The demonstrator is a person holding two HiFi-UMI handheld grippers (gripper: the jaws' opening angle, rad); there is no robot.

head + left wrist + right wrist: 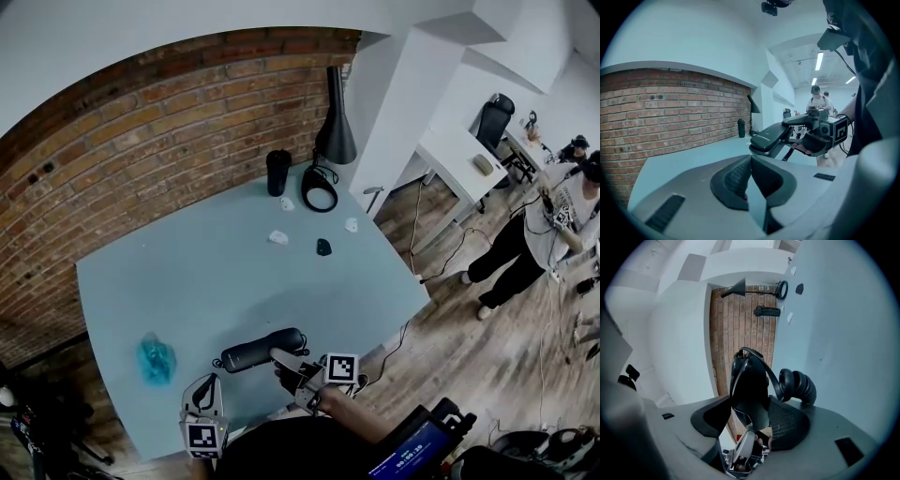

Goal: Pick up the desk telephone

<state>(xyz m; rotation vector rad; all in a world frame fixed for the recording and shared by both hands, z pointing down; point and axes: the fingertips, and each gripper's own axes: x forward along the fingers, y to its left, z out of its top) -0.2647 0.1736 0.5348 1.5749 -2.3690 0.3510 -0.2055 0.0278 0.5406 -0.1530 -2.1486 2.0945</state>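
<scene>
The black telephone handset (260, 351) lies crosswise near the table's front edge, and my right gripper (284, 360) is shut on its right end. In the left gripper view the handset (769, 136) hangs clear above the tabletop, held by the right gripper (802, 137). In the right gripper view the handset (749, 389) fills the gap between the right gripper's (754, 414) pads, with its coiled cord (800, 386) curling off to the right. My left gripper (203, 386) sits by the front edge, left of the handset, shut on nothing (750, 180).
On the pale blue table (187, 281) are a blue crumpled object (156, 358) at the left, and a black tumbler (278, 172), a black lamp (335, 127), a cable loop (319, 192) and small bits (323, 247) at the back. A person (534, 234) stands on the floor at the right.
</scene>
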